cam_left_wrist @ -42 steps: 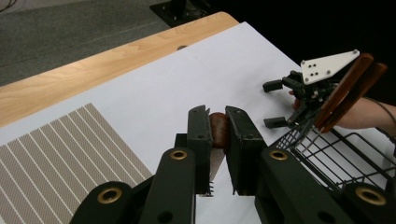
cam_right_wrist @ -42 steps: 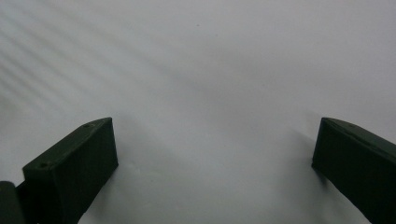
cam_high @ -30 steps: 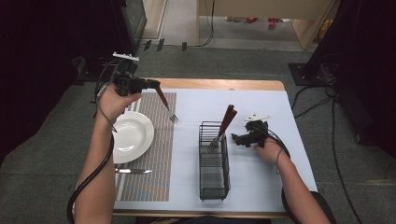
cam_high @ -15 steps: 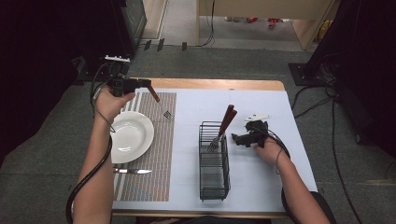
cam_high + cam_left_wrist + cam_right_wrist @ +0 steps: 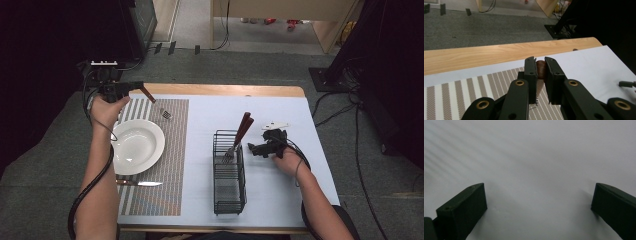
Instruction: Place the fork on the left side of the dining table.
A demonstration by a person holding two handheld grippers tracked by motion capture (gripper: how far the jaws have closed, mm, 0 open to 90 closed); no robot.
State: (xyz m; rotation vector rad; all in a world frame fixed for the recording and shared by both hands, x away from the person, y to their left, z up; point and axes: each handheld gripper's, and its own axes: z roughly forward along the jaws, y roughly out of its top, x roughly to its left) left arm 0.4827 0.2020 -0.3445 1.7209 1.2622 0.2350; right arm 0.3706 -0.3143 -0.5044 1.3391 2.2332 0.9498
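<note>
The left tongs (image 5: 540, 72) pinch the brown wooden-handled fork (image 5: 156, 104), carried leftward since a second ago to the far edge of the striped placemat (image 5: 165, 155), beyond the white round plate (image 5: 135, 146); placement looks close. The right tongs (image 5: 539, 205) rest spread on the white surface (image 5: 280, 115).

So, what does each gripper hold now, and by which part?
The left gripper holds a fork by its brown handle, tines hanging toward the striped placemat. The right gripper is open and holds nothing.
</note>
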